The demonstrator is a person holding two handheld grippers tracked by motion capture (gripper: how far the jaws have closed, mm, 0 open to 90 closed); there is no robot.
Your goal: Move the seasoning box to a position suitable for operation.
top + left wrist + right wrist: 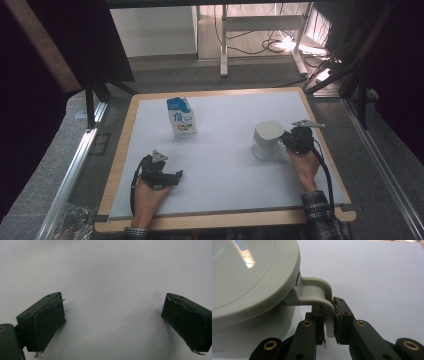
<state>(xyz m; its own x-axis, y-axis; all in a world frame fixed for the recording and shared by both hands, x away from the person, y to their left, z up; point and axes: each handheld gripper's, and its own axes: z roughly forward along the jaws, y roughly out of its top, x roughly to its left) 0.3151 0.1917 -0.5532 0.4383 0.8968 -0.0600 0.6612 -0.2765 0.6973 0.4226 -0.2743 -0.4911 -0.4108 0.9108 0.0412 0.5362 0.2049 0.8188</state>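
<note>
Pale grey plastic forms the lidded pot [266, 137] that the work concerns; it stands on the white desk [225, 170] at about three o'clock from the desk's middle, toward the right edge. Its handle [322, 293] juts from just under the lid and curls downward, pointing at roughly three o'clock in the high view, straight at the right tool [291, 141]. In the right gripper view that tool [329, 325] is narrowed and clamped on the handle's down-turned tip, one pad on each face. The pot therefore lies at nine o'clock from the right tool, touching it through the handle alone. Judgement: any lift or drag turns on this line, since the pot's weight hangs well off the grip and may tip it.

The left tool [167, 176] rests at seven o'clock on the desk, well apart from the pot, its jaws wide with nothing between them. A blue-and-white carton [181, 117] stands at eleven o'clock, untouched. The right hand is plainly the nearer.
</note>
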